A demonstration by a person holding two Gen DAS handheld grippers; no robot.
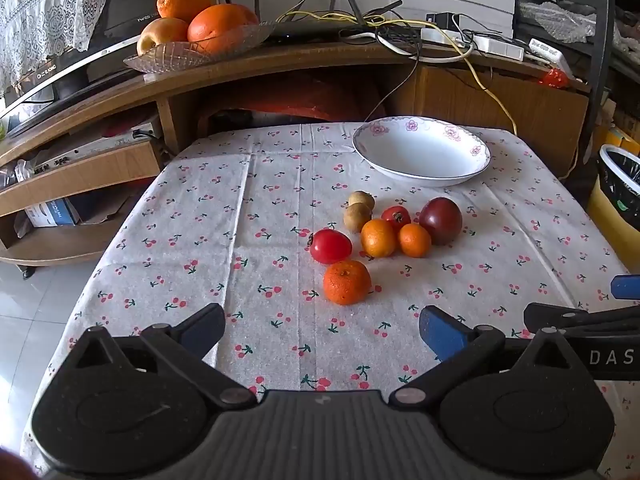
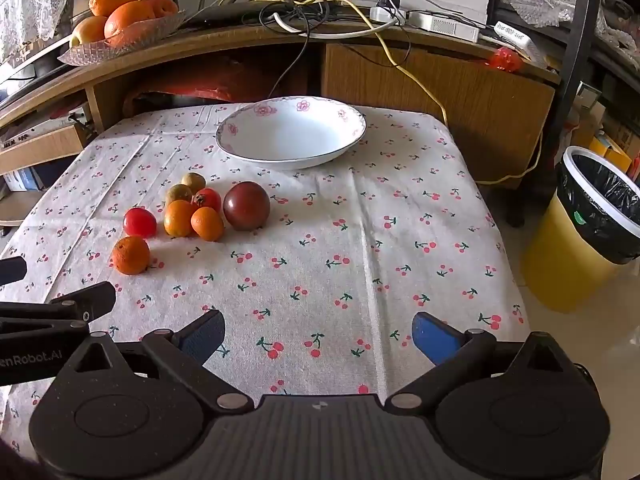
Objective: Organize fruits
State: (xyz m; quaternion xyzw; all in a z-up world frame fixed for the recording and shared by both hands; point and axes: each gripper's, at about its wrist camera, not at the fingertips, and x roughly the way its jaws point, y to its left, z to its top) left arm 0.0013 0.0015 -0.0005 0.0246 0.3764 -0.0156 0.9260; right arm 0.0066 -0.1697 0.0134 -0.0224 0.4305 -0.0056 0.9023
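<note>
Fruits are lying loose on the counter [image 1: 280,168], clustered just in front of the white bowl [image 1: 424,150]: small oranges, red tomatoes and a dark plum [image 1: 441,220]. Your left tongs [image 1: 322,330] and right tongs [image 2: 318,332] are both hovering spread and empty, short of the cluster. Nearest the bowl's far side, the big orange [image 1: 346,282] is sitting firm and round; you are likely needing a gentle pinch across its middle, since it may roll.

Behind your table you see a wooden shelf [image 1: 304,60] carrying a glass dish [image 1: 192,54] of oranges, tangled cables [image 2: 320,4] and a white power strip [image 2: 444,26]. A yellow bin [image 2: 580,232] with a black liner stands at the right.
</note>
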